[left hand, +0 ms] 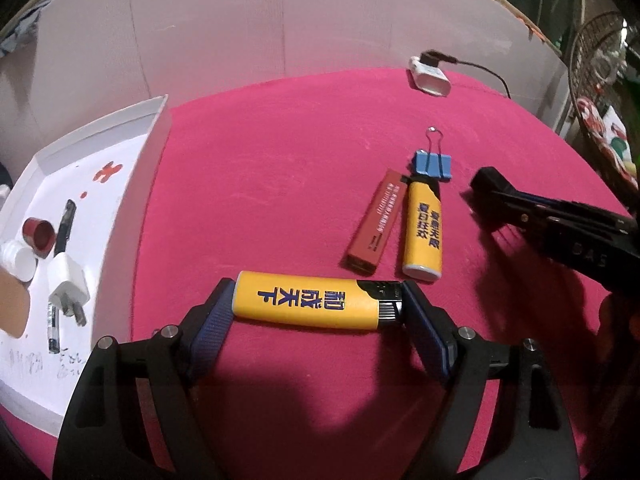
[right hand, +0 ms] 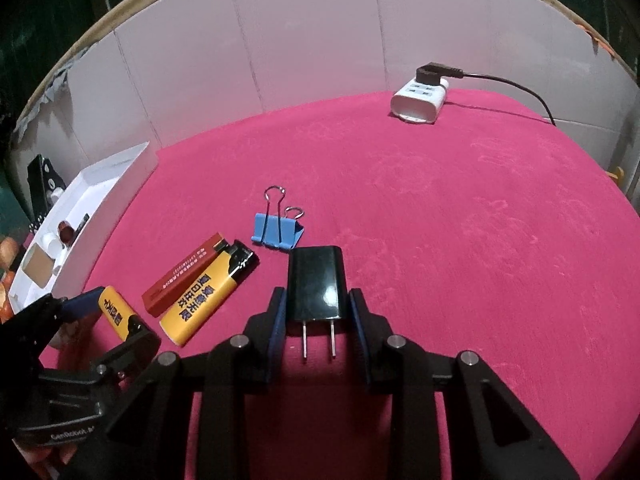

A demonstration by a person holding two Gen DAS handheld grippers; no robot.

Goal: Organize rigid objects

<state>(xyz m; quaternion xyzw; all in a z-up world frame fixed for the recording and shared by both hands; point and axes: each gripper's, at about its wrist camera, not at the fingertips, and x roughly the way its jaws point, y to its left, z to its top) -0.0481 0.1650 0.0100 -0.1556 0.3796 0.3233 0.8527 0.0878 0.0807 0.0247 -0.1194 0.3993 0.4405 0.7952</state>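
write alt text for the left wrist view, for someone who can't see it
The left gripper holds a yellow plastic lighter lengthwise between its blue-padded fingers over a pink tablecloth. Beyond lie a second yellow lighter, a red lighter and a blue binder clip. At left, a white cardboard tray holds a white plug adapter.

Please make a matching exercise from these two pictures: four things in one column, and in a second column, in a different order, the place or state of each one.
Things:
1. black charger
2. yellow lighter lying crosswise
3. blue binder clip
4. white charger

Places or states:
A. inside the white tray
B. between the fingers of the left gripper
C. free on the pink cloth, beyond the red lighter
D. between the fingers of the right gripper

Pairs: 1-D, 2-B, 3-C, 4-A
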